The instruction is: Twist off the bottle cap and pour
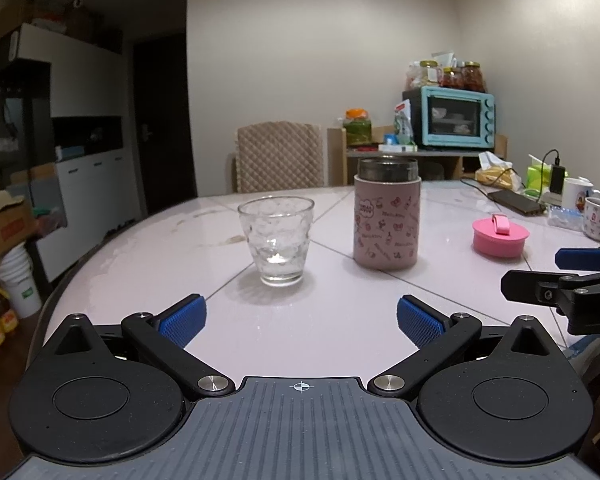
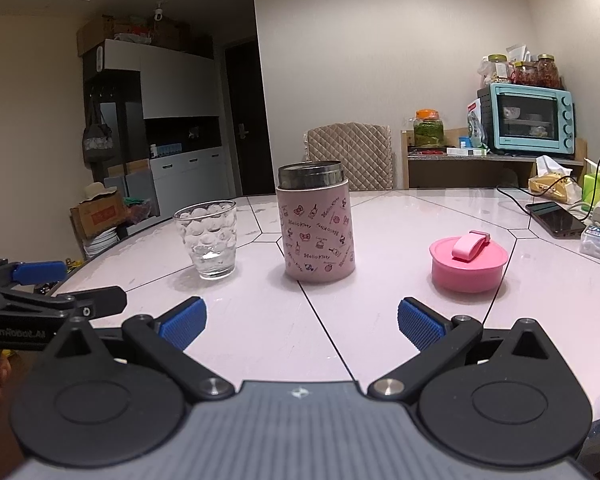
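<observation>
Left wrist view: left tongs (image 1: 301, 320) spread apart, empty, low over the pale glossy tabletop (image 1: 140, 264). Dimpled clear glass tumbler (image 1: 275, 240) stands just left of the pink printed steel-rimmed bottle (image 1: 387, 213), already uncapped. Round pink strap-topped cap (image 1: 500, 236) is parked well right, likely to keep the pouring lane free.

Right wrist view: right tongs (image 2: 302, 322) also apart, holding nothing. Bottle (image 2: 315, 222) dead ahead, open room either side. Black phone (image 2: 556, 220) and clutter crowd the right edge.
</observation>
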Motion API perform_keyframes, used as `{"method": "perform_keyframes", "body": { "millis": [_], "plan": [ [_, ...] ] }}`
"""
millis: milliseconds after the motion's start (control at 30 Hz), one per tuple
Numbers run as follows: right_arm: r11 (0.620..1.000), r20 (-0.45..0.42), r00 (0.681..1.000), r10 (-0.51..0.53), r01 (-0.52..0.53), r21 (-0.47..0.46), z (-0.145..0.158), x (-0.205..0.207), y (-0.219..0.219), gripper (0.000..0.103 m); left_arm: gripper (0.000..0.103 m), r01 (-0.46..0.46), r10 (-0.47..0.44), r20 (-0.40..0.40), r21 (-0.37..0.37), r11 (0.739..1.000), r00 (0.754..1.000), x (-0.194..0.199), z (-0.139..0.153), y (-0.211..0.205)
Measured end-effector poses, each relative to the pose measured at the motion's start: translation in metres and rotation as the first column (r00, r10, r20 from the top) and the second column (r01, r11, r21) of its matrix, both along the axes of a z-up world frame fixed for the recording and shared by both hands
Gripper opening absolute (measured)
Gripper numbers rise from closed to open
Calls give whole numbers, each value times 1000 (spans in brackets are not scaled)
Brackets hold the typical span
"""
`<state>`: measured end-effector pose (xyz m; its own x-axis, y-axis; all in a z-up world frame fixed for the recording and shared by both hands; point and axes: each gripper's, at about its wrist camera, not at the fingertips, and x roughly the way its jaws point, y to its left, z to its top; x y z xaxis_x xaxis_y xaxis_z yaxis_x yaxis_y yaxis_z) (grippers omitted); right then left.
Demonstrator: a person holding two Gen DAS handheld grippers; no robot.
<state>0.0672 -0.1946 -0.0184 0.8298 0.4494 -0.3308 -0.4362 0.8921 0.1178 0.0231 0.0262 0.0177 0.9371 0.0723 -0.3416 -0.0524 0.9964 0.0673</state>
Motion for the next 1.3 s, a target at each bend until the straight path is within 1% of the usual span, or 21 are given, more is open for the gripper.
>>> {"method": "perform_keyframes", "body": {
  "millis": [167, 600, 1300],
  "plan": [
    [1000, 1, 1000, 0, 0, 7, 0, -5, -1, 103, 103, -2, 2, 0, -3, 1000, 1000, -3, -2, 2],
    [1000, 20, 1000, -4, 4, -14, -3, -16, 1, 103, 103, -1, 1, 7, -20, 1000, 1000, -12, -6, 3],
    [1000, 15, 1000, 2, -2, -10, -5, -18, 1, 103, 103, -6, 6, 0, -31, 1000, 1000, -13, -9, 6]
  ]
}}
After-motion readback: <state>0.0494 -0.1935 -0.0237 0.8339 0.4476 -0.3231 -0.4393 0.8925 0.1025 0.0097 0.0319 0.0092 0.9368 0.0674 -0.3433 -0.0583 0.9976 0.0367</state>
